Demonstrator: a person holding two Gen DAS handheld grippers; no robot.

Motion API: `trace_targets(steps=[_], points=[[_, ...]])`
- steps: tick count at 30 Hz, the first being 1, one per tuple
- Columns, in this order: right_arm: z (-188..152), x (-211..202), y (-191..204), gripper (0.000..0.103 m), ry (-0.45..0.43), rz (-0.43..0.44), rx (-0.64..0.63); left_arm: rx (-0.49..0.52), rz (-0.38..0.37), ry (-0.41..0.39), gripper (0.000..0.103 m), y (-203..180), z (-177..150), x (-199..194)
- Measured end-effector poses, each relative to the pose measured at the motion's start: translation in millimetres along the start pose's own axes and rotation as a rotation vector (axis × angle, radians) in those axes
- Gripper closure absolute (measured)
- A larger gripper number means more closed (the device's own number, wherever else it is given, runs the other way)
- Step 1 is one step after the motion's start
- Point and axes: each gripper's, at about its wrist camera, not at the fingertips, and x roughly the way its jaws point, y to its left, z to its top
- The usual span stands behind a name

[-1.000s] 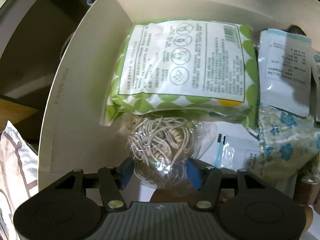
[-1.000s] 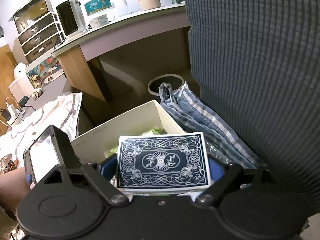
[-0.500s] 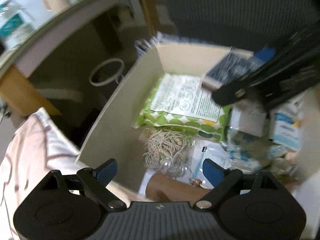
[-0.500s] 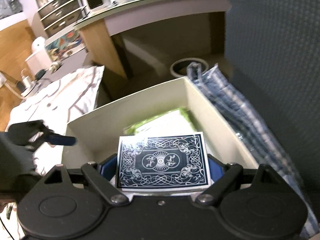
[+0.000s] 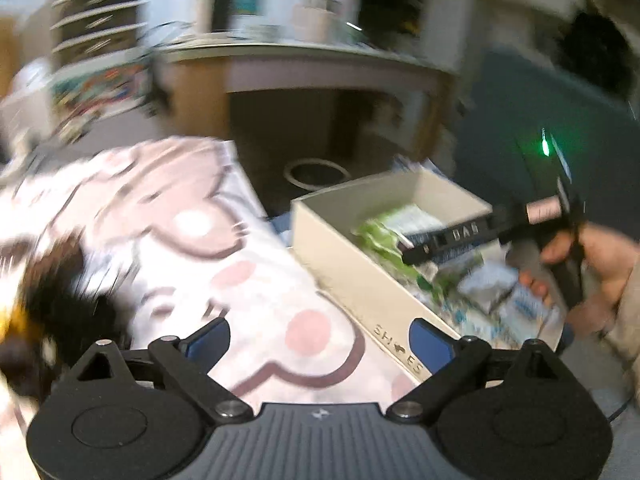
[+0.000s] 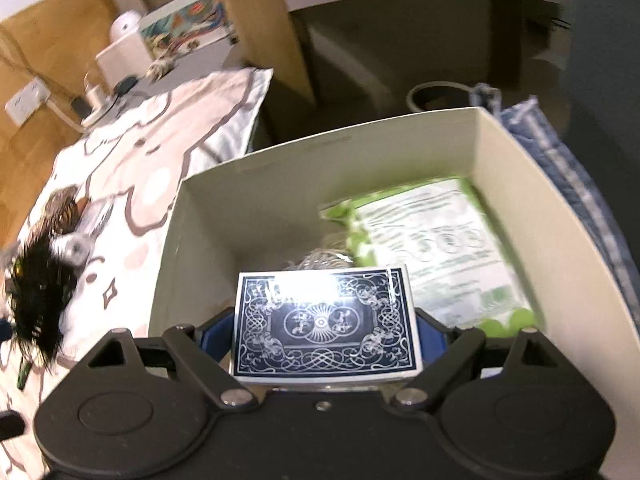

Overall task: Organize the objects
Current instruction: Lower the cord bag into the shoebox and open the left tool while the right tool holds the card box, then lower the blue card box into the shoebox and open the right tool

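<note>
Now the left gripper is seen with its blue pads spread wide and nothing between them; its jaws have just been opening. Beneath it lies a pink-and-white patterned cloth, and the near wall of the cardboard box is crossed by the right-hand pad. A printed word can be made out on that wall, though it is too blurred to be read with confidence. Much of the left wrist view is smeared by motion.

Over in the box, the right gripper is caught from the side, held by a hand at the right edge of the view. From its own camera, the right gripper is shown clamped on a deck of playing cards, dark blue with a white scrollwork back, pinched at both short sides by the blue pads. The deck is carried above the open box, over its near half.

Inside the box, a green-and-white packet is lying against the right wall, and a tangle of pale rubber bands is glimpsed just past the deck's far edge. More light-blue and white packets are piled at the box's other end. A blue striped fabric is draped outside the right wall. On the cloth to the left, a dark bristly object is resting, its identity not discernible.
</note>
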Motion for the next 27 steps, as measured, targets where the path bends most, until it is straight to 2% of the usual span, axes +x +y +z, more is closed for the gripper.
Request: trace_targets(steps=[2,5,12,19,27], points=[[4.4,4.4,5.0,0.013,0.003,0.006,-0.008,-0.038,-0.001,0.007,0.006,8.9,-8.6,1.7],[15.0,12.0,13.3,0.013,-0.003,0.011,-0.015,-0.036,0.014,0.005,0.006,15.1,-14.5,5.5],[39.0,43.7,27.2,0.013,0.026,0.011,-0.046,-0.056,-0.023,0.010,0.006,26.1,-20.6,14.2],[20.6,53.1,24.5,0.013,0.126,-0.008,-0.066,-0.091,-0.032,0.019,0.006,37.0,-25.7,17.7],[0.9,37.0,16.4,0.013,0.175,-0.044,-0.096,-0.077,-0.043,0.016,0.006,30.9,-24.3,16.5]])
